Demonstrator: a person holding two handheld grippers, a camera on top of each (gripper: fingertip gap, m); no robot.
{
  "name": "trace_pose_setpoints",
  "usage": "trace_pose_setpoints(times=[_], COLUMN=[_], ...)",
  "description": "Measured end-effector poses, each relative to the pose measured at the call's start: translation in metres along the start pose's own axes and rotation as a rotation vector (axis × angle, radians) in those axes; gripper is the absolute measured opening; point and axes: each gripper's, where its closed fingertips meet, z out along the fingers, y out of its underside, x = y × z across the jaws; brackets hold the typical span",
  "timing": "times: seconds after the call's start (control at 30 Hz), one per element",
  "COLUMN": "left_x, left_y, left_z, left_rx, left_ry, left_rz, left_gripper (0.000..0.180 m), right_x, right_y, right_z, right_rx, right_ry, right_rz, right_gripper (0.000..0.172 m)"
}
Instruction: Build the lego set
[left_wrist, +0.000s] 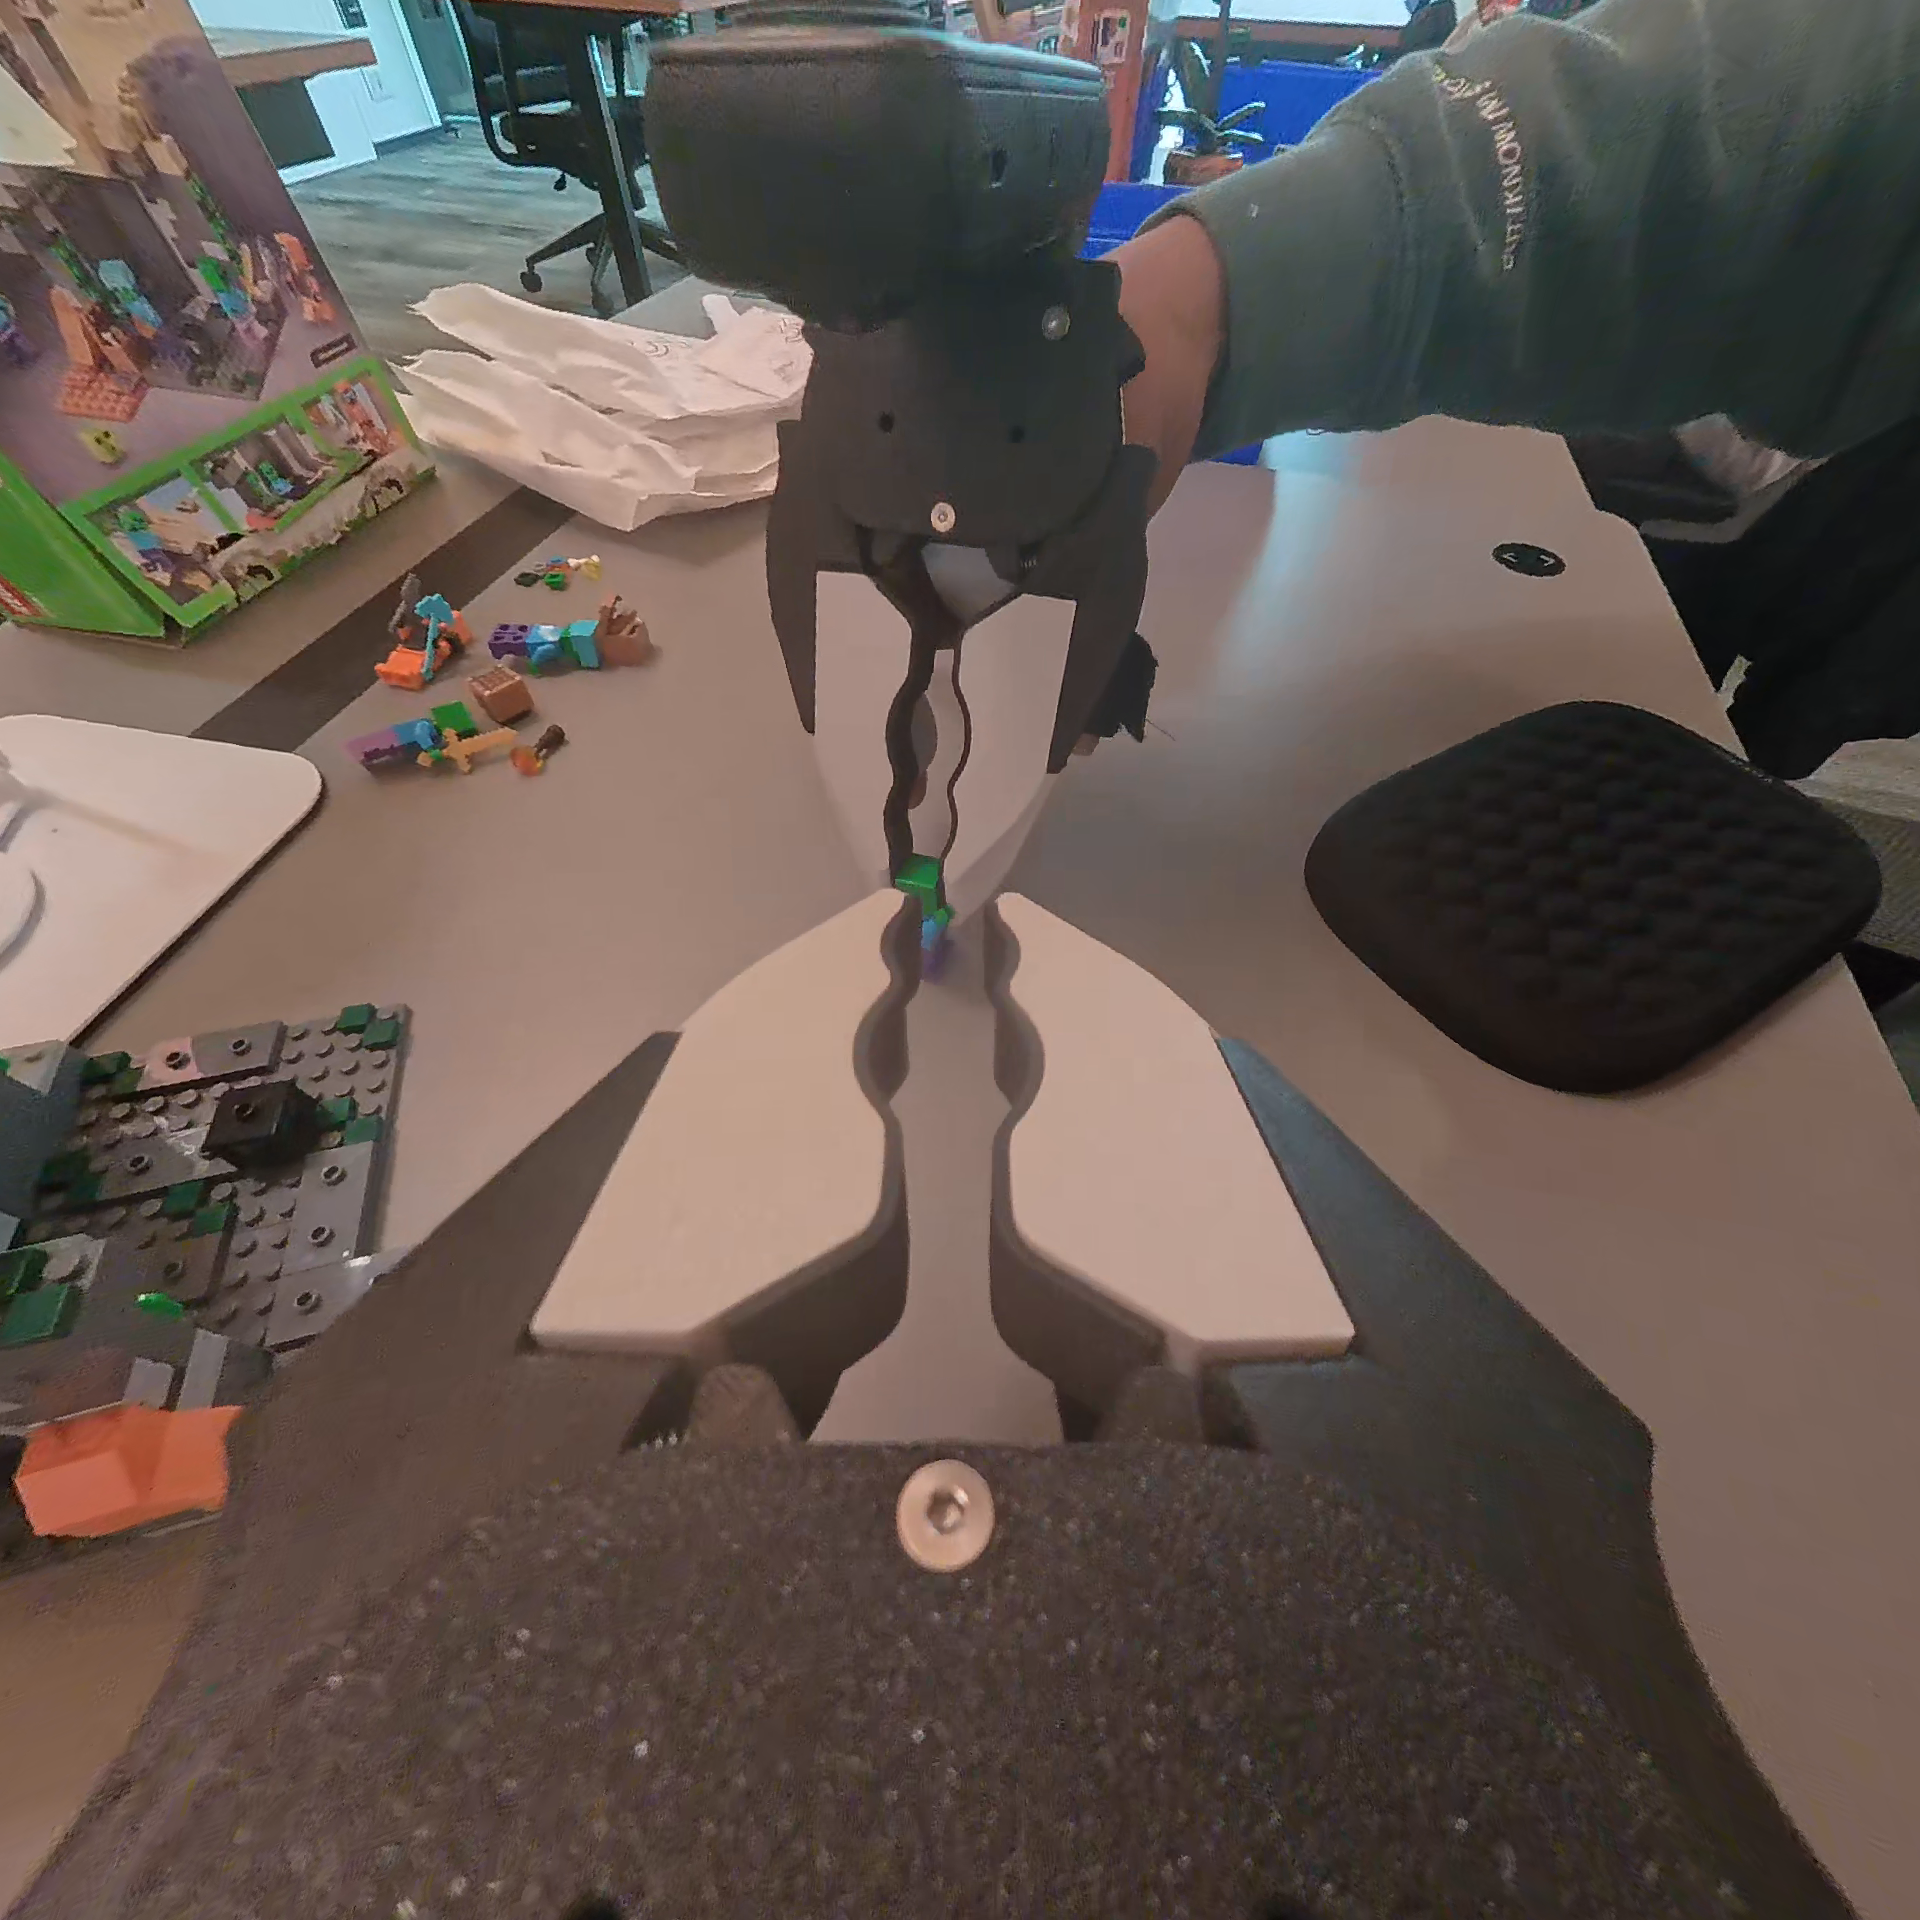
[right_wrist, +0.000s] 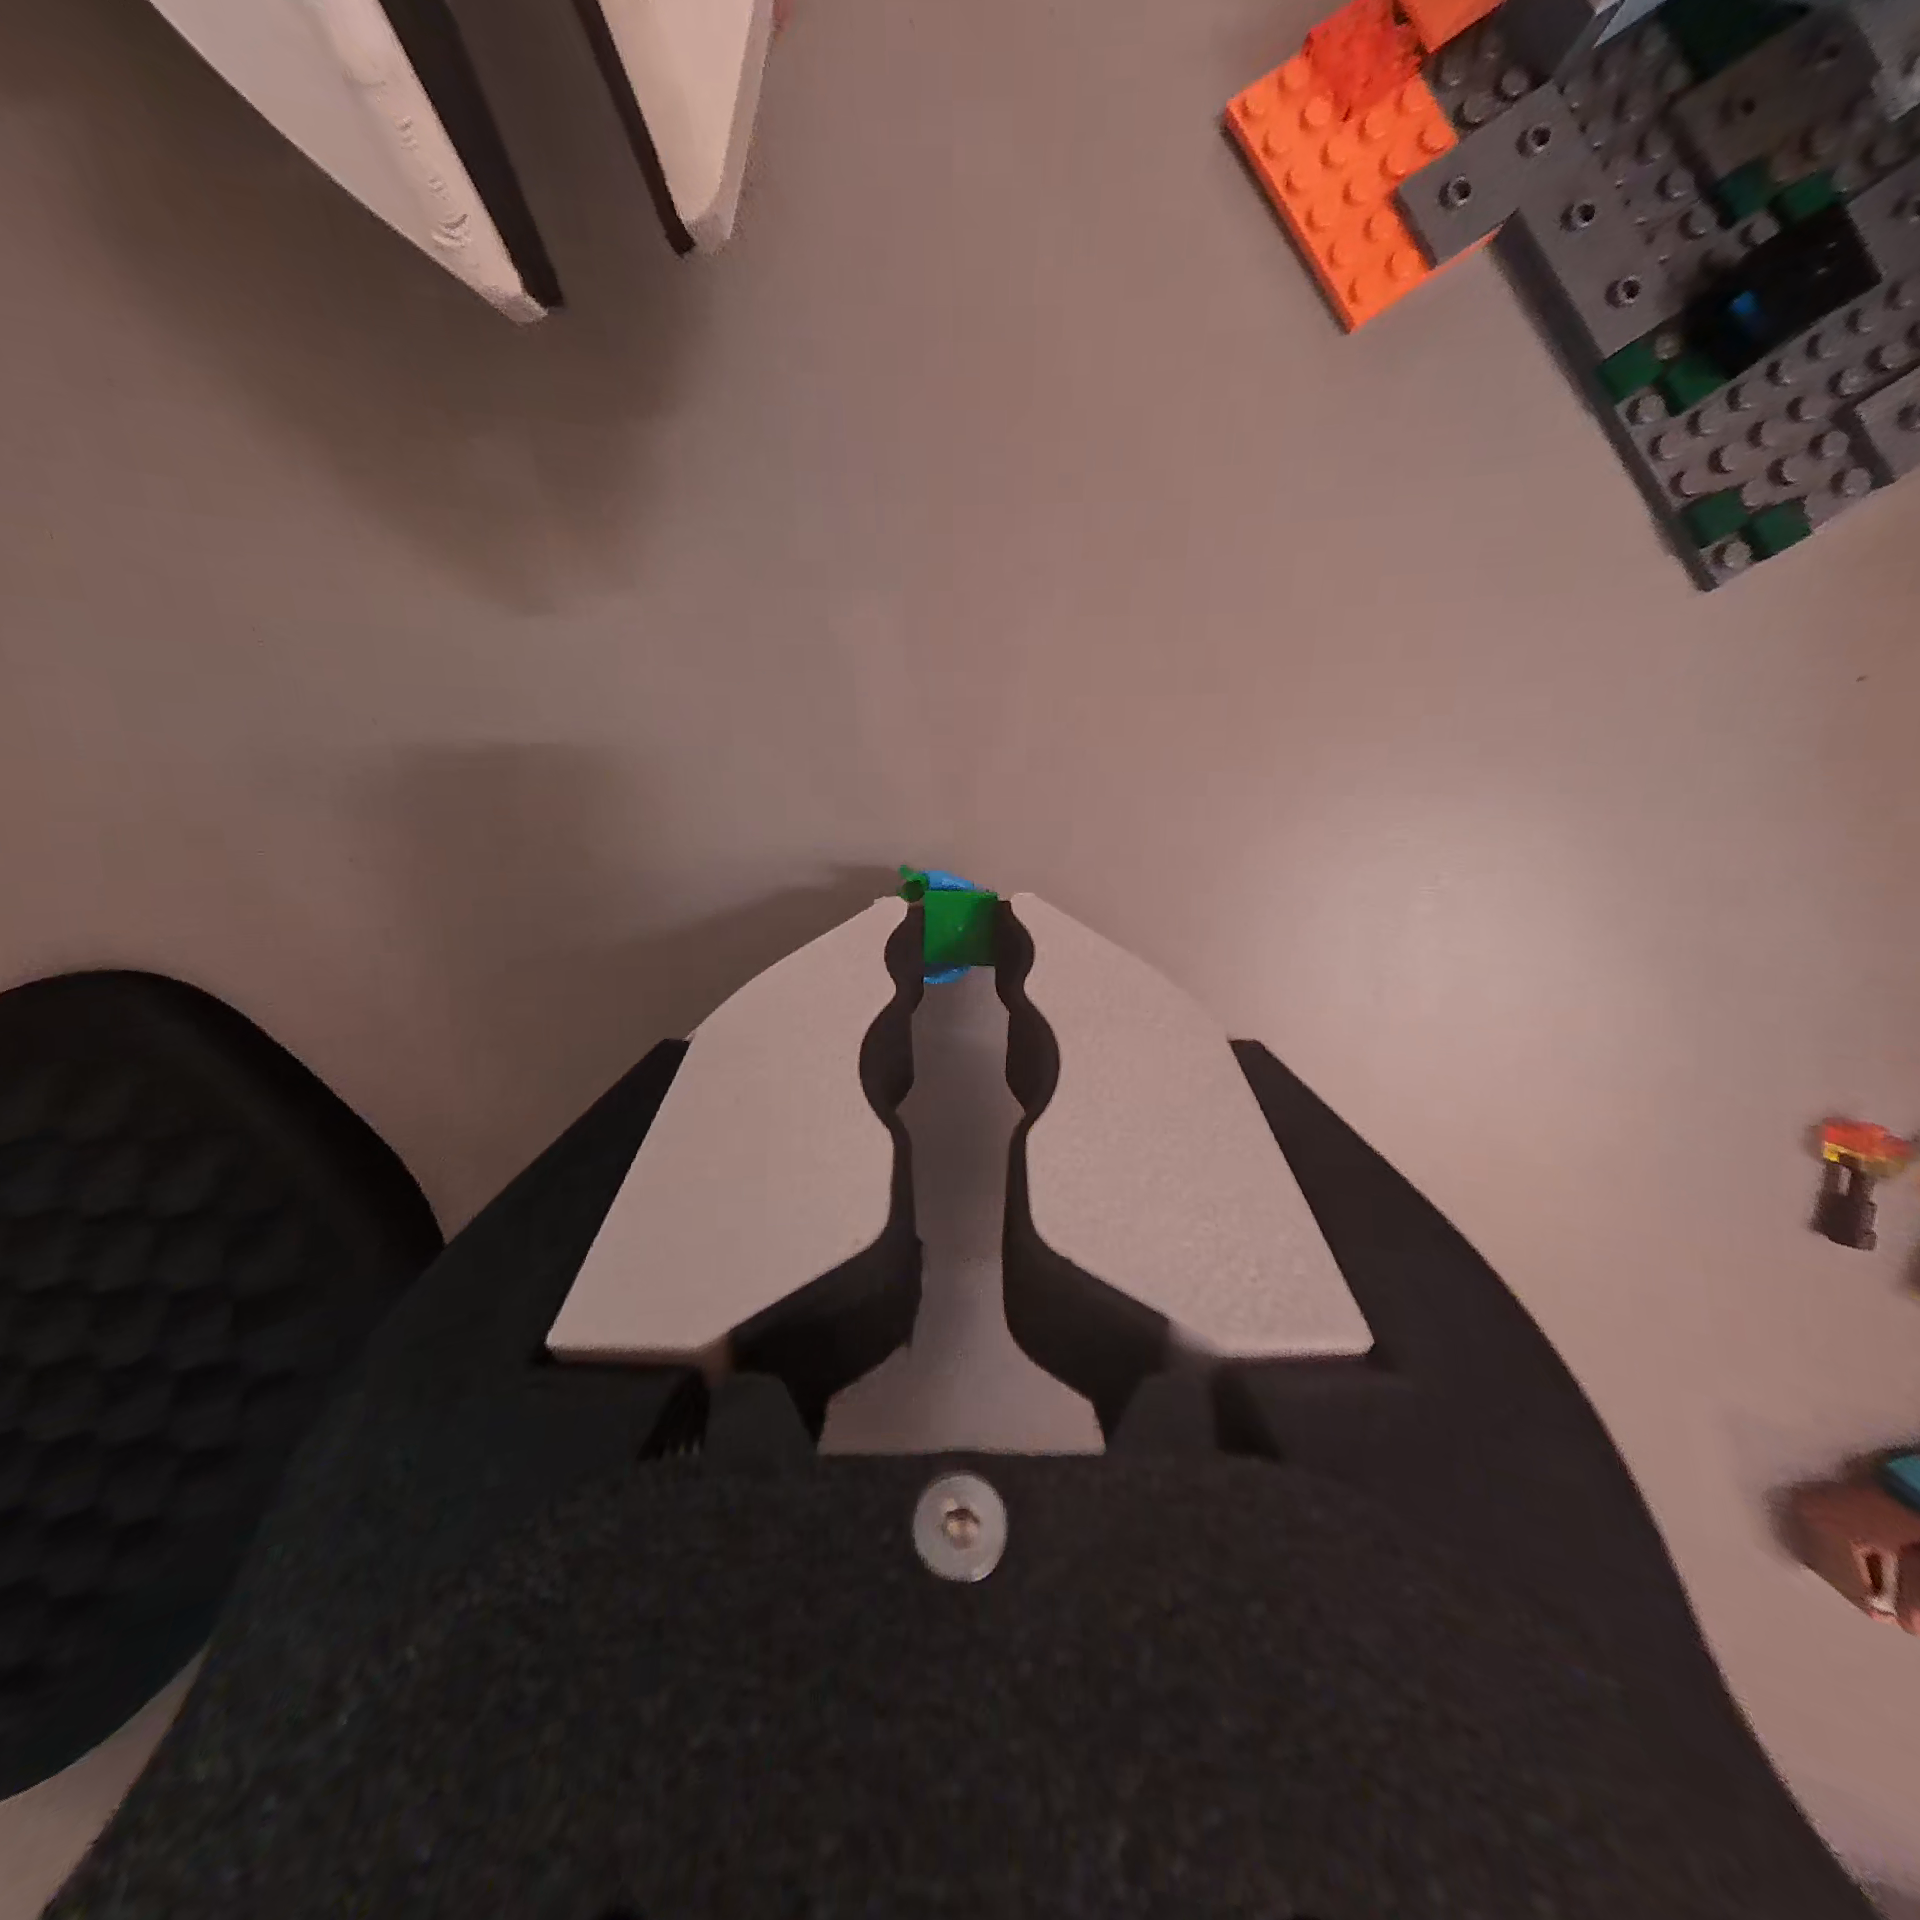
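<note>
- My right hand-held gripper (right_wrist: 951, 914) pinches a small green-headed toy figure (right_wrist: 958, 927) by its head, above the grey surface (right_wrist: 1247, 779);
- My left hand-held gripper (left_wrist: 945, 914) sits slightly parted around the figure's lower body; whether it presses, I cannot tell;
- A black pad (left_wrist: 1590, 894) lies nearby.

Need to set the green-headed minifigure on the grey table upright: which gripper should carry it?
Right, probably. The right gripper already pinches the minifigure by its green head, legs hanging down. The left gripper only faces its legs, fingertips beside them; I can't tell if they touch.
</note>
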Motion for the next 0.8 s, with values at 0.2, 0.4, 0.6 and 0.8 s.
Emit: trace_pose_setpoints(times=[0.2,0.4,0.6,0.8], left_x=[-0.001,-0.005,-0.012,-0.022], left_y=[0.001,-0.003,0.003,0.013], left_z=[0.0,-0.003,0.0,0.002], left_rx=[-0.003,0.026,0.016,0.001], left_ry=[-0.002,-0.021,-0.051,-0.085], left_rz=[-0.005,-0.023,-0.035,-0.045], left_gripper=[0.011,0.009,0.008,0.006], right_x=[0.0,0.051,0.19,0.248], right_y=[-0.001,-0.042,-0.016,-0.005], right_z=[-0.002,-0.095,-0.199,-0.179], right_rx=[0.02,0.298,0.179,0.049], right_ry=[-0.014,0.25,1.169,1.358], right_rz=[0.004,0.006,-0.299,-0.471], right_gripper=[0.02,0.026,0.023,0.023])
